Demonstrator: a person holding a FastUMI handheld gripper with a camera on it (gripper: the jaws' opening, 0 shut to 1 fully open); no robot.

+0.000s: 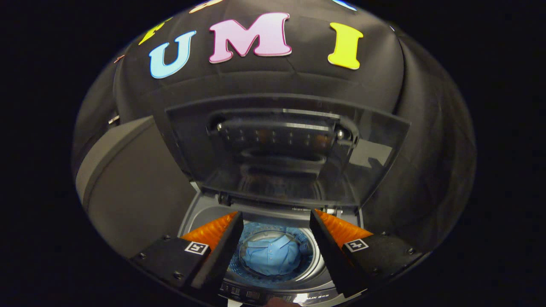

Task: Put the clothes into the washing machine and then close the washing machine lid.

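Below the gripper (276,221), between its two fingers, sits the top-loading washing machine (200,213) with its drum mouth exposed. Blue clothes (273,255) lie bunched inside the drum, filling most of its floor. Fingers spread wide apart, gripping nothing, hovering above the opening on its left and right. Washing machine lid (286,149) stands raised on the far side, tilted up, its glossy underside reflecting the drum. Control panel (256,294) runs along the near edge.
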